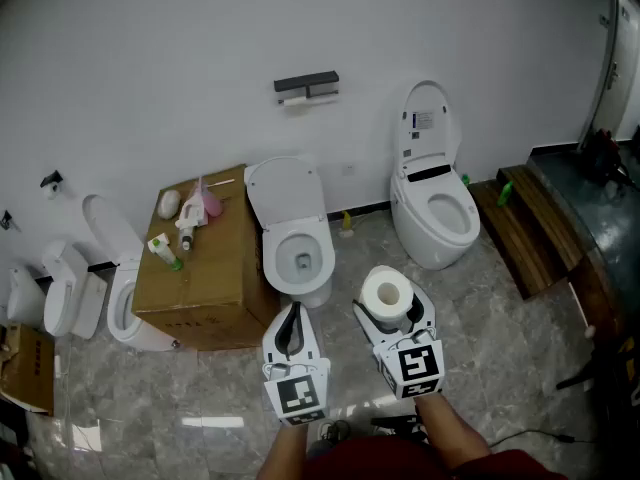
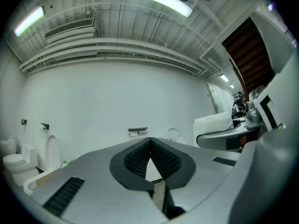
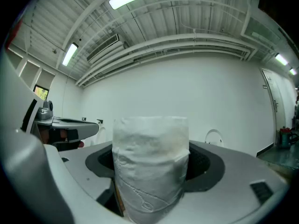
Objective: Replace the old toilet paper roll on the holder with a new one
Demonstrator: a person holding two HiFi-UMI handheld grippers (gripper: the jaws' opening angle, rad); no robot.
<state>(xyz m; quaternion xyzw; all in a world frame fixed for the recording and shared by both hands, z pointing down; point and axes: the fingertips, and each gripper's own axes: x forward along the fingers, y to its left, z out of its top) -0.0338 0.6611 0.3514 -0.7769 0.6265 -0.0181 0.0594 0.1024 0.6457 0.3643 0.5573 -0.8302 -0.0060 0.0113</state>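
Note:
A dark paper holder [image 1: 307,86] with a thin white roll under it is fixed on the white wall above the middle toilet; in the left gripper view the holder [image 2: 138,132] shows small, straight ahead. My right gripper [image 1: 392,314] is shut on a full white toilet paper roll [image 1: 387,293], which stands upright between its jaws. That roll [image 3: 150,164] fills the middle of the right gripper view and hides the wall behind it. My left gripper [image 1: 292,313] is held level beside it, shut, its ribbed pads [image 2: 140,155] meeting with nothing between them.
Three toilets stand along the wall: a middle one [image 1: 296,238], a right one [image 1: 435,203] and a left one [image 1: 120,268]. A cardboard box [image 1: 200,268] bears bottles and a pink thing. A wooden step [image 1: 530,228] lies at the right. The floor is grey tile.

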